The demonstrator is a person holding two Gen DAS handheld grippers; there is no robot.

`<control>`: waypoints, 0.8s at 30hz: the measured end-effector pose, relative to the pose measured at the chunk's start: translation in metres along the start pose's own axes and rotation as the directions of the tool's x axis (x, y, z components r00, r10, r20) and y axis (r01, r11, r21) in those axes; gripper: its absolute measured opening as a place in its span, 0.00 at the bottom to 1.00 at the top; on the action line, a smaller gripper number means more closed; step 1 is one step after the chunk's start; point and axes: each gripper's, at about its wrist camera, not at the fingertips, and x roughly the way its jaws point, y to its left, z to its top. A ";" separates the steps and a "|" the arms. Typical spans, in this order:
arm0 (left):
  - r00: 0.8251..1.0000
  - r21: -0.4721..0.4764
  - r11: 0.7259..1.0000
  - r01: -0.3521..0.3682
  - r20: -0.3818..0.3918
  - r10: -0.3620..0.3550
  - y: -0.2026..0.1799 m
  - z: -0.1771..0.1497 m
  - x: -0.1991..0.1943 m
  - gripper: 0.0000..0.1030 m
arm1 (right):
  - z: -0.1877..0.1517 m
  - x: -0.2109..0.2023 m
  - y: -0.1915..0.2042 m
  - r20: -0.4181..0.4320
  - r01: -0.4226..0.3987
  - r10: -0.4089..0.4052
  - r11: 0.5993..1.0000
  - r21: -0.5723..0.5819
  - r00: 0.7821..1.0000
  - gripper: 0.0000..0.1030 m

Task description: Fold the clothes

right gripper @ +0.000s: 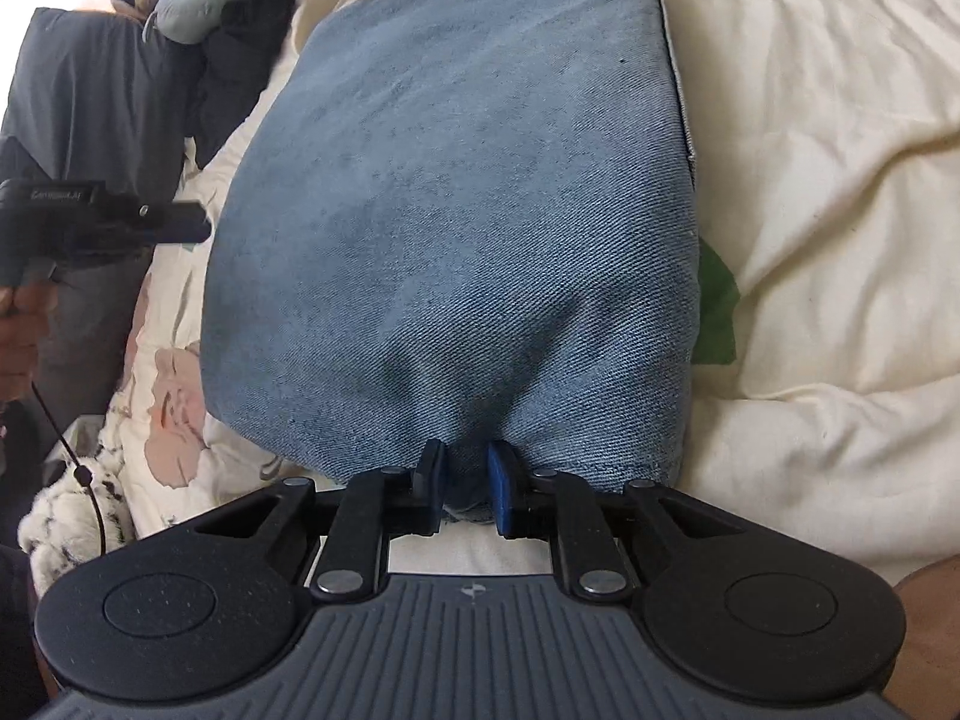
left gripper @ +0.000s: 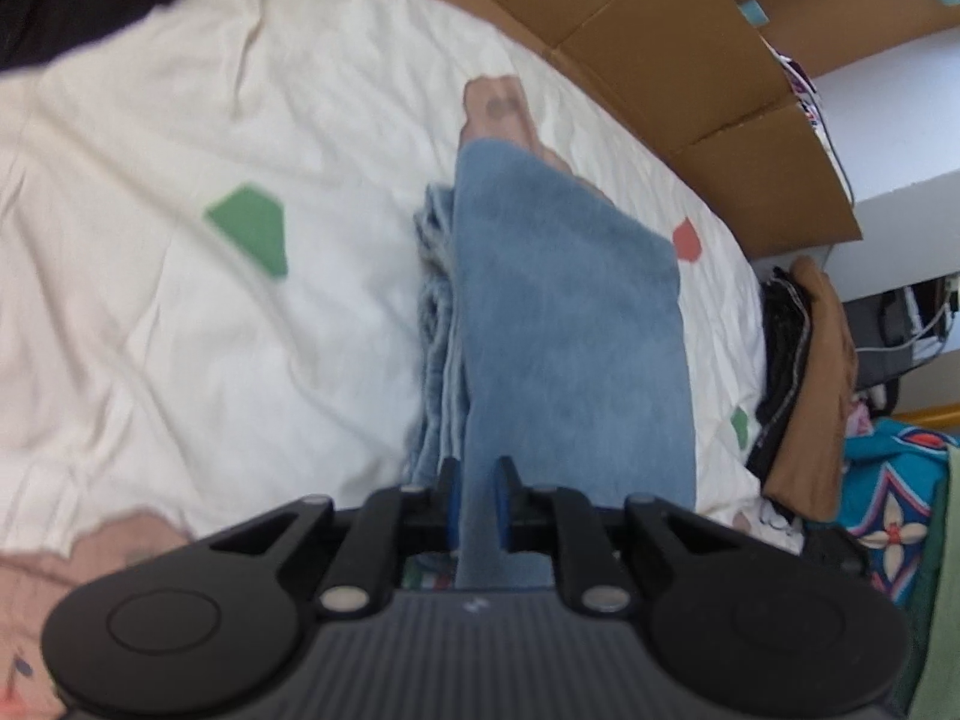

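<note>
In our left wrist view, the folded blue jeans (left gripper: 564,324) lie on the cream bedsheet (left gripper: 180,324), stretching away from the left gripper (left gripper: 477,498), with a stack of denim layers showing along their left edge. One flap of the denim runs straight back between the jaws, and we see them nearly closed, pinching that flap. The picture is blurred, so the far end of the jeans is hard to make out. Cardboard boxes (left gripper: 690,60) line the far side of the bed, and a pile of dark and brown clothes (left gripper: 804,372) sits at the right edge, partly cut off.

In our right wrist view, the jeans (right gripper: 456,210) fill the middle as a thick folded bundle on the bedsheet (right gripper: 828,240). Their near edge bunches into the right gripper (right gripper: 465,489), whose jaws stand narrowly apart and clamp that fold. At far left, the left gripper (right gripper: 180,222) reaches toward the bundle's left side; its tips are not clear from here.
</note>
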 end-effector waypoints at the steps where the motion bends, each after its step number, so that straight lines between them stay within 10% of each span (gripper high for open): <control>1: 1.000 0.003 1.000 -0.028 0.005 0.028 -0.005 0.005 -0.001 0.12 | 0.001 -0.002 -0.001 0.001 -0.008 0.008 1.000 0.010 1.000 0.21; 5: 0.994 0.051 0.992 -0.113 0.013 0.112 -0.030 0.024 -0.019 0.17 | 0.012 -0.035 0.005 0.120 -0.097 0.098 0.995 -0.010 0.988 0.21; 9: 0.990 0.114 0.984 -0.141 0.021 0.139 -0.062 0.042 -0.050 0.56 | 0.031 -0.060 0.004 0.218 -0.111 0.120 0.992 -0.054 0.969 0.33; 14: 0.979 0.200 0.959 -0.202 0.037 0.199 -0.099 0.061 -0.082 0.69 | 0.048 -0.075 -0.002 0.278 -0.104 0.108 0.994 -0.029 0.954 0.41; 24: 0.997 0.185 0.980 -0.075 0.035 0.070 -0.073 0.066 -0.047 0.75 | 0.071 -0.077 -0.011 0.284 -0.021 0.014 1.000 0.021 0.959 0.52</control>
